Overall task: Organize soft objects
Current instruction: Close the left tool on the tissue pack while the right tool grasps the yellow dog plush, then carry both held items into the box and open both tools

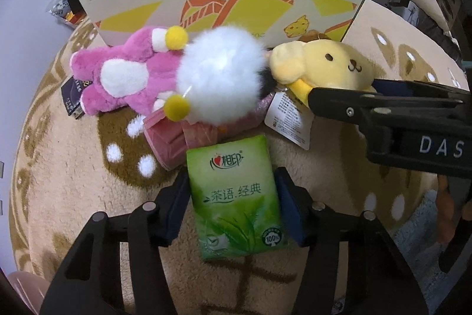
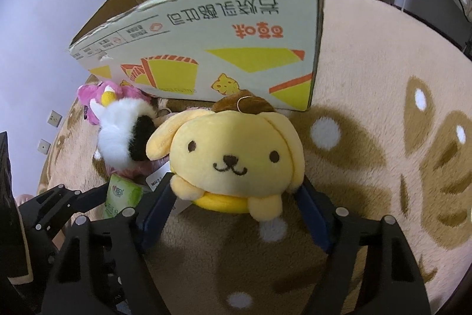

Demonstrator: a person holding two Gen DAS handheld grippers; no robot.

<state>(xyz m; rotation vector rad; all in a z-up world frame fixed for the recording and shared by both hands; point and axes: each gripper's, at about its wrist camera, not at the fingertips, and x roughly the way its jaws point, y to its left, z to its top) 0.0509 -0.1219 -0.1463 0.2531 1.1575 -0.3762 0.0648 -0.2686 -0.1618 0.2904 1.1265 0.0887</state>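
Beige plush rug (image 1: pixel 73 182) with brown patches and white dots covers the floor, and an open printed carton (image 1: pixel 224 8) stands at twelve o'clock. At ten o'clock in the left wrist view a pink plush (image 1: pixel 118 73) lies against the carton's foot. Beside it, toward the centre, a white fluffy toy (image 1: pixel 218 78) with yellow pompoms rests on a pink pouch (image 1: pixel 174 138). At six o'clock the left claw (image 1: pixel 234 197) is partly closed around a green tissue pack (image 1: pixel 236 197), its blue pads touching both long sides. At two o'clock a yellow dog plush (image 1: pixel 330 64) lies before the carton. The right claw (image 2: pixel 236 197) stands wide, its pads at the dog's flanks; whether they press I cannot tell.
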